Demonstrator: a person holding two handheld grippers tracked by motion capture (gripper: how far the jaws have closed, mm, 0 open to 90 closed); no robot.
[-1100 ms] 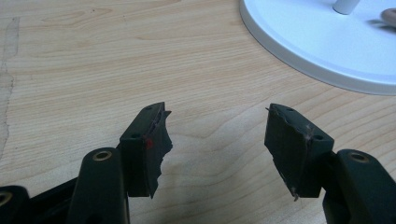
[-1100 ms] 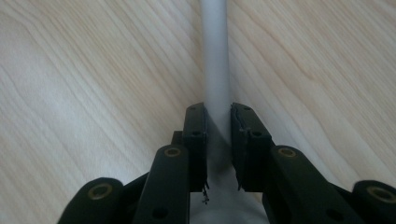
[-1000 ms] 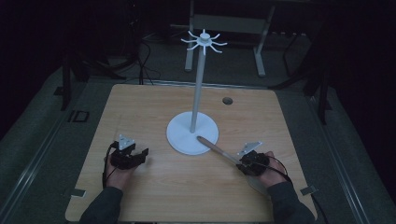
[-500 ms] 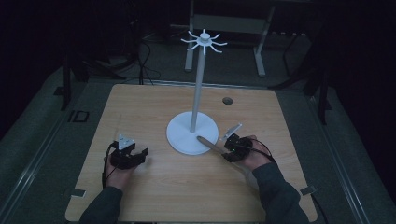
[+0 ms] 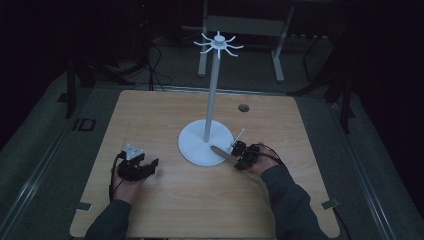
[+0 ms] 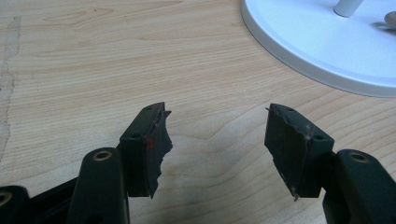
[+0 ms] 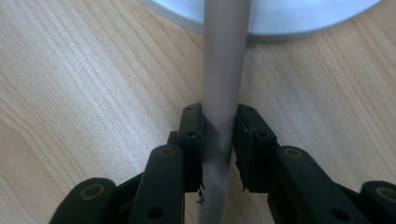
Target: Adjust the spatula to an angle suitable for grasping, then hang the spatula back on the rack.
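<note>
Right tongs [image 7: 218, 149] have just been closing and now sit around a grey rod [image 7: 223, 70], pads touching it on both sides — holding it, as far as the right gripper view shows. Rod lies flat toward the right edge of the surface [image 5: 150, 210], its far end resting on the rim of the white stand base [image 5: 197, 145], the near end inside the tongs [image 5: 239, 155]. Stand's pole [image 5: 212, 95] rises from the base in the middle of the surface, with a spoked white hub [image 5: 218, 44] on top. Left tongs [image 6: 217, 140] stand wide with nothing between them, bare wood below — parked near the left front of the surface [image 5: 137, 167], clear of the base.

Step in hand, by my reading: pickup of the rod, grip just made, lift not started. Next move likely calls for raising it clear of the base rim without nudging the stand, keeping the grip firm since the smooth rod could pivot or slip. Where it goes afterwards I cannot tell.
</note>
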